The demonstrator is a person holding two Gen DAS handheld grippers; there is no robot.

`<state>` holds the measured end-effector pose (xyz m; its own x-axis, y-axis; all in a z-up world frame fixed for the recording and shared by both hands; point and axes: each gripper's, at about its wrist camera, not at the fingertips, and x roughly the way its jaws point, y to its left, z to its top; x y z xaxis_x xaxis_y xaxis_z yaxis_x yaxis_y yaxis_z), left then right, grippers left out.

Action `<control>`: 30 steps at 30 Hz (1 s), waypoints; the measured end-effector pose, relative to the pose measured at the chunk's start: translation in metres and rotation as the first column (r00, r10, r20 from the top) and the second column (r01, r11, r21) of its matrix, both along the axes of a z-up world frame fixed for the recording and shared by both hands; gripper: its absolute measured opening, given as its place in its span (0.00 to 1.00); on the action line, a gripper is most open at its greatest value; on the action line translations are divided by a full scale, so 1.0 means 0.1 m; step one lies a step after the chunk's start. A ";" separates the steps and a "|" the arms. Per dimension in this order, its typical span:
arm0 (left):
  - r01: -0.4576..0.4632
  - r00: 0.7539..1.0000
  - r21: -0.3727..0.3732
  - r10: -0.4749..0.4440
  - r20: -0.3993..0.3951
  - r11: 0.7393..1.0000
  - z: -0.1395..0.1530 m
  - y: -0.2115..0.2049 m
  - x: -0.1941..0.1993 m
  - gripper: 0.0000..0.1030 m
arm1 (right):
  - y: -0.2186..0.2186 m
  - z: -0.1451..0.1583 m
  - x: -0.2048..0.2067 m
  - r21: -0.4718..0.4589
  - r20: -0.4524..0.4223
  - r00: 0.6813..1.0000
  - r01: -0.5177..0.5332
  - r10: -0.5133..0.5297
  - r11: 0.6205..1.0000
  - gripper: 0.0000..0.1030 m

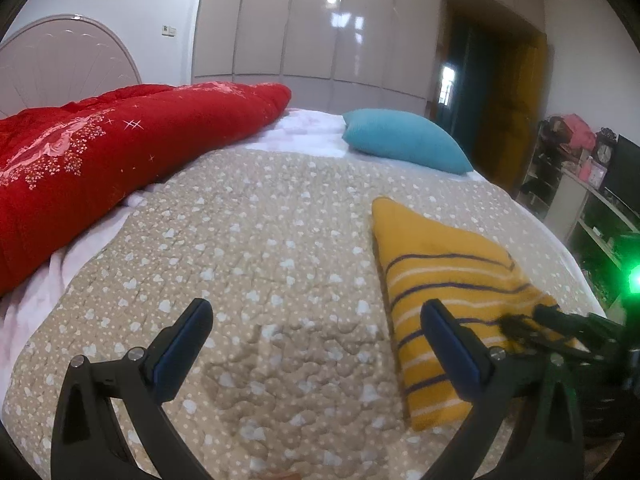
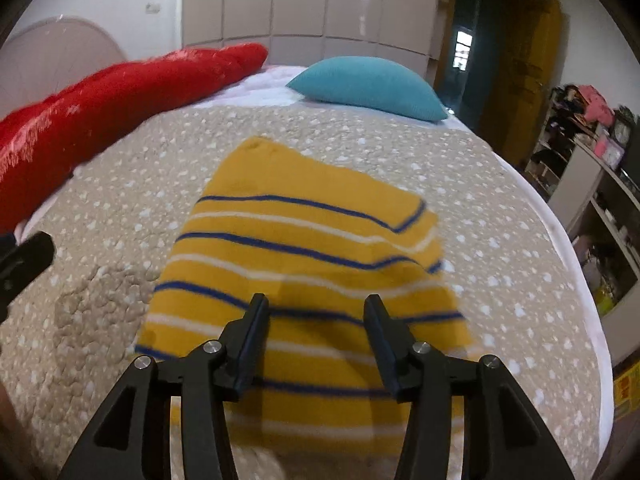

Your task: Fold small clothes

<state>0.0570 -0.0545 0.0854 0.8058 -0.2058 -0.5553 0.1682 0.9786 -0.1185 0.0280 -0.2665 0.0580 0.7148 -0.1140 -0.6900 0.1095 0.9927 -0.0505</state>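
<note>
Red quilt (image 1: 100, 160) lay bunched along the bed's left edge, by the headboard (image 1: 60, 56). Left gripper (image 1: 316, 332) hung over bare beige coverlet (image 1: 240, 240), jaws spread wide, nothing between them. Teal pillow (image 1: 404, 144) sat at the bed's far edge, well apart from the work.

Yellow striped garment (image 2: 304, 248) lay on the right half of the bed, flat and compact, with layered edges showing; it looked already folded at least once, probably near finished. Whether another fold was wanted could not be told. Right gripper (image 2: 316, 340) was poised just over the garment's near portion, jaws parted moderately, gripping nothing; contact with the cloth could not be made out through the blur.

Room: broad open coverlet left of the garment, toward the quilt. Right of it, a narrower strip before the bed's right edge, with shelves (image 2: 592, 184) beyond. The two grippers stood close, the right one's fingers reaching into the left wrist view.
</note>
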 end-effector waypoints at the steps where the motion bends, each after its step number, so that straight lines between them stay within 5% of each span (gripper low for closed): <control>1: 0.000 1.000 0.001 0.000 0.000 1.000 0.00 -0.01 0.00 1.00 | -0.07 0.02 -0.06 0.006 0.015 1.000 0.018 -0.018 1.000 0.51; 7: 0.011 1.000 0.005 -0.011 -0.005 1.000 -0.01 -0.04 -0.03 1.00 | -0.33 -0.15 -0.05 0.024 -0.066 0.997 0.052 -0.051 0.998 0.56; 14: 0.027 0.999 0.020 -0.026 -0.031 0.999 -0.07 -0.10 -0.01 1.00 | -0.28 0.25 0.07 0.060 0.023 0.999 0.024 -0.025 0.998 0.56; 17: 0.025 0.999 0.021 -0.024 -0.045 0.999 -0.09 -0.10 0.02 1.00 | -0.23 0.17 0.37 0.097 -0.032 0.999 -0.005 0.008 0.995 0.57; 20: 0.022 0.998 0.011 -0.021 -0.056 1.000 -0.10 -0.05 0.05 1.00 | -0.22 -0.15 0.74 0.113 -0.180 0.983 -0.026 0.046 0.993 0.59; 26: 0.020 0.996 -0.015 -0.021 -0.084 1.000 -0.15 0.01 0.14 1.00 | -0.16 0.28 0.83 0.124 -0.057 0.998 -0.019 0.026 0.992 0.59; 30: 0.018 0.994 -0.019 -0.020 -0.104 1.000 -0.20 0.03 0.17 1.00 | 0.10 0.25 1.28 0.131 -0.106 0.990 -0.076 0.091 0.988 0.59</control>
